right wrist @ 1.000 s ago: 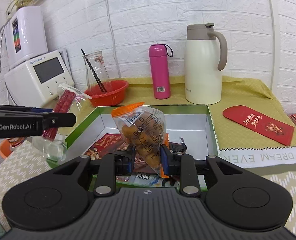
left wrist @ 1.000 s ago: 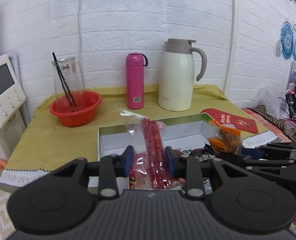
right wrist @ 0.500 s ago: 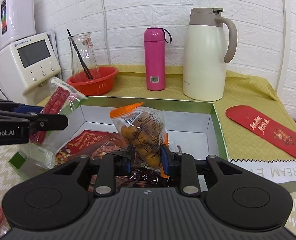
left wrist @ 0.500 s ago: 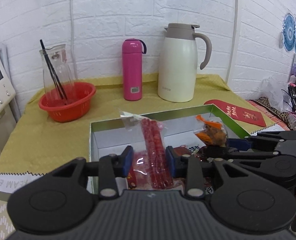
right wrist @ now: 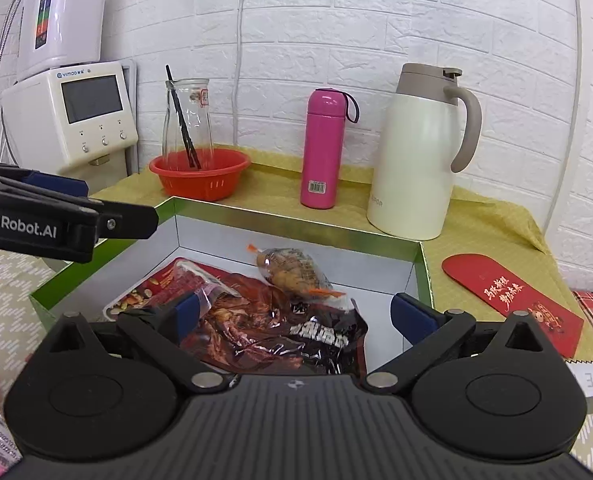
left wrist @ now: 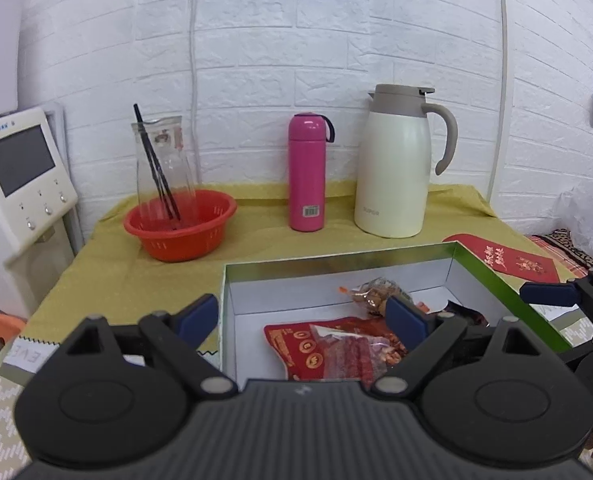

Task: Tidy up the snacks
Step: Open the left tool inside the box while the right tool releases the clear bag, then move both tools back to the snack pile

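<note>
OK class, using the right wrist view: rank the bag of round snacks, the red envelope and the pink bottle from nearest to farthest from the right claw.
1. Bag of round snacks: in the box, just ahead of the open right claw.
2. Red envelope: on the cloth, to the right of the box.
3. Pink bottle: upright by the back wall.

1. The left wrist camera sits low behind its open jaws, close over the left side of the box point(left wrist: 472, 256), facing the white brick wall point(left wrist: 296, 40).
2. The right wrist camera looks the same way from the box's near right.
3. Both views share the box, pink bottle point(left wrist: 307, 172), white jug point(right wrist: 412, 152) and red basket point(right wrist: 200, 174).
</note>
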### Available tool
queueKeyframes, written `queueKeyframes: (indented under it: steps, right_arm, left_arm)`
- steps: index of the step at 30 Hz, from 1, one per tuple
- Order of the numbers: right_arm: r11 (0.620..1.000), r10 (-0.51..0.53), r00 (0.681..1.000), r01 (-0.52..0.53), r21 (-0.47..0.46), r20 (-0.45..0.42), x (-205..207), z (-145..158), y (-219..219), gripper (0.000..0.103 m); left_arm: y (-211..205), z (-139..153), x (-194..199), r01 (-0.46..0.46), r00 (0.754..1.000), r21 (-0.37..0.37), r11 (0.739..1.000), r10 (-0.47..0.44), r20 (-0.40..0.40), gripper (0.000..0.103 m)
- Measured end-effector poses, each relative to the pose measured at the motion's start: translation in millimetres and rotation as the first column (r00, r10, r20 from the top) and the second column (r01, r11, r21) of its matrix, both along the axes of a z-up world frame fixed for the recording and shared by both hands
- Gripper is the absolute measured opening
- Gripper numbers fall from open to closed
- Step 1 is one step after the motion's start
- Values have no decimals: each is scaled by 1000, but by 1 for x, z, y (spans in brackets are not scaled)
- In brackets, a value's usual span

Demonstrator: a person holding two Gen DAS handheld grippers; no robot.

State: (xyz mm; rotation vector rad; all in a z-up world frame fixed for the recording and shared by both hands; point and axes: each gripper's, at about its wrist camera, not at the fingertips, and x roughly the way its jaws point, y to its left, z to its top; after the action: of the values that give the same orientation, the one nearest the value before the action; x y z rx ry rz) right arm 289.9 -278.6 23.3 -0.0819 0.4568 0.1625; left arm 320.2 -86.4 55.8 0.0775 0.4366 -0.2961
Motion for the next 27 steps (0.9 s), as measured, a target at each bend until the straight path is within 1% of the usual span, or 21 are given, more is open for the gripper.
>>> queueKeyframes:
  steps: [3, 5, 8, 11, 14, 16, 24, 27]
  right_arm:
    - [1000, 10, 1000, -10, 8, -10, -7, 1, 1, 103]
    - [1000, 8, 1000, -8, 7, -11, -13, 3, 3, 103]
    - [1000, 11, 1000, -11, 7, -4, -25, 6, 4, 103]
    - [1000, 16, 1000, -16, 8, 0, -38, 7, 5, 103]
    - [1000, 20, 1000, -20, 10, 1, -53, 9, 7, 103]
    - [1000, 23, 1000, -23, 11, 2, -63, 10, 9, 103]
    - [998, 53, 999, -53, 24, -1, -111, 11, 18, 103]
    - [996, 83, 996, -83, 16, -22, -130, 8, 23, 103]
  left_arm:
    - [-1, 0, -7, -24, 1000, 36, 999, 24, -5, 91]
    - [-1, 1, -12, -56, 998, 53, 997, 56, 2, 91]
    - [3, 0, -23, -73, 997, 53, 996, 72, 11, 91]
    - [7, -1, -36, -109, 994, 60, 992, 107, 31, 91]
    - [14, 0, -45, -85, 996, 32, 996, 85, -10, 91]
    - [19, 1, -52, -84, 996, 12, 996, 85, -22, 91]
    - [40, 2, -94, -118, 993, 7, 993, 119, -22, 91]
    - [53, 0, -116, -100, 995, 4, 995, 100, 2, 91]
